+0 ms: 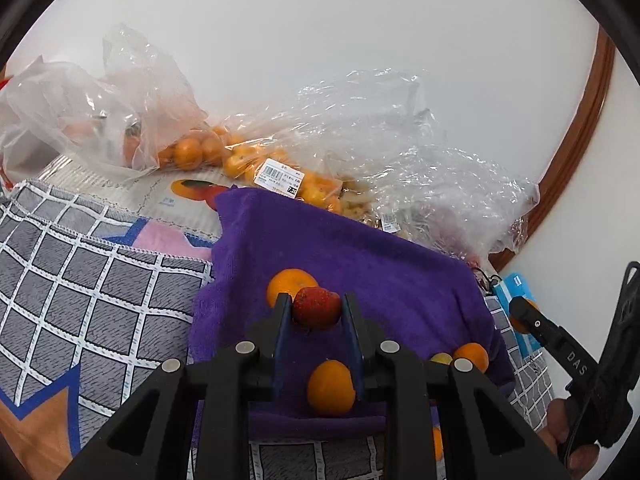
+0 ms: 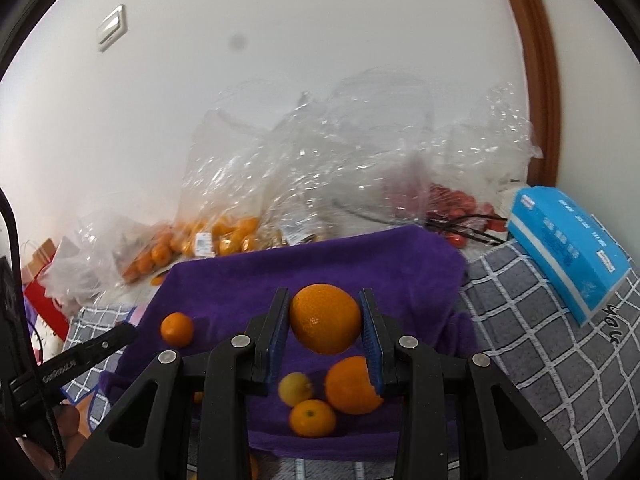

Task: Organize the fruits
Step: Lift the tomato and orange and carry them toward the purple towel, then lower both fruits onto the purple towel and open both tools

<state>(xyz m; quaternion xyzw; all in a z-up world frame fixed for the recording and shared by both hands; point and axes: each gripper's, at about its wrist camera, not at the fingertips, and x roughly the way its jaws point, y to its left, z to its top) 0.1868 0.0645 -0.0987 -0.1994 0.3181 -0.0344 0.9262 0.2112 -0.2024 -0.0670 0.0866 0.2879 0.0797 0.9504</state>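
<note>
Left wrist view, left to right: grey checked fabric cover [image 1: 92, 280] under everything, clear plastic bag of small orange citrus [image 1: 192, 152] at back left, deep purple towel [image 1: 360, 248] spread mid-frame. Left gripper [image 1: 316, 310] clamps a red strawberry-like fruit [image 1: 316, 307] between its blue pads, fruit right at the fingertips, above the towel. Small orange mandarin [image 1: 288, 282] sits just behind the left finger on the towel; another round orange mandarin [image 1: 331, 388] lies on the towel lower down, between the finger bases, not gripped. Far right, the other tool's black finger pokes in with a hand below. Right wrist view, left to right: lone small orange tangerine [image 2: 177, 329] on the towel's left part, clear of the fingers. Right gripper [image 2: 326, 320] is closed narrow on a large round orange [image 2: 325, 319], pads touching both sides, fruit lifted off the towel. Under it on the towel, a cluster: small yellowish citrus [image 2: 295, 389], small orange citrus [image 2: 312, 417], bigger orange fruit [image 2: 350, 386] partly behind the right pad. Crumpled clear bags with red fruit [image 2: 452, 204] at back, light blue tissue pack [image 2: 568, 248] far right.
</note>
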